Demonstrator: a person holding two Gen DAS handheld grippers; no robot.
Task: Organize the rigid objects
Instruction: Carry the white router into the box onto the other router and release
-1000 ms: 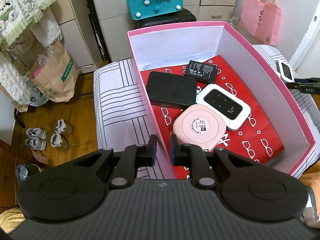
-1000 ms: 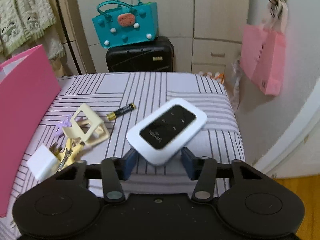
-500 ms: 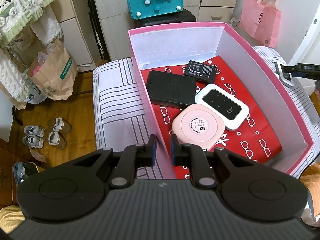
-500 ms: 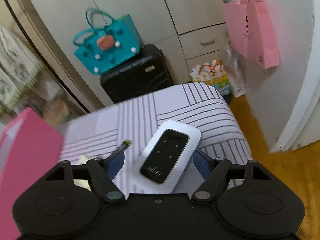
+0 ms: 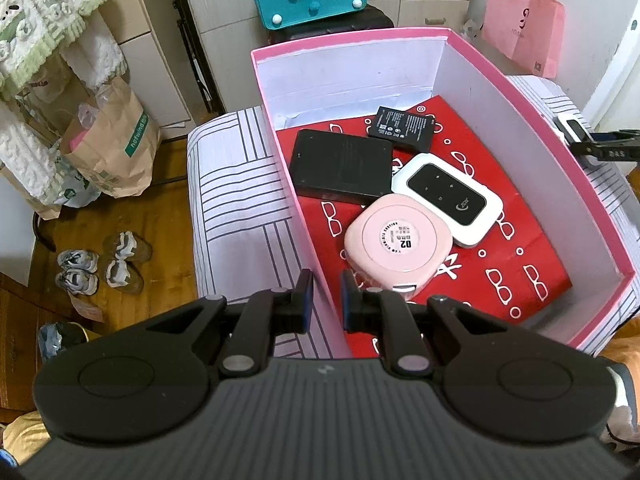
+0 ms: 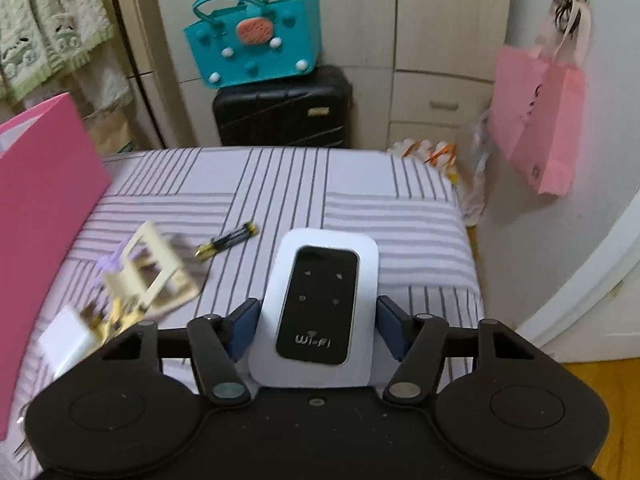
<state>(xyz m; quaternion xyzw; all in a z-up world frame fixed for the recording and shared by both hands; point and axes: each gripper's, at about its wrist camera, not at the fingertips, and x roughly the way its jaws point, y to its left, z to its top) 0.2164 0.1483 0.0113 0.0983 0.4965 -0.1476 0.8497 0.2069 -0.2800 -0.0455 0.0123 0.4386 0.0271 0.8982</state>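
Observation:
My left gripper (image 5: 323, 300) is shut on the near left wall of the pink box (image 5: 532, 120). Inside the box lie a black case (image 5: 340, 168), a black battery (image 5: 402, 128), a white WiFi router (image 5: 448, 196) and a round pink device (image 5: 394, 242) on red paper. My right gripper (image 6: 316, 322) is shut on a second white WiFi router (image 6: 318, 308) and holds it above the striped bed (image 6: 360, 196). In the left wrist view it shows at the right edge (image 5: 600, 148), outside the box.
On the bed left of my right gripper lie an AA battery (image 6: 228, 240), a cream plastic frame (image 6: 154, 276), a white block (image 6: 68, 340) and small yellow and purple bits. A black suitcase (image 6: 280, 108) with a teal bag (image 6: 256, 40) stands behind. A pink bag (image 6: 540, 120) hangs right.
My right gripper has swung with the router, which now points straight ahead between the fingers. The left gripper has held still on the box wall.

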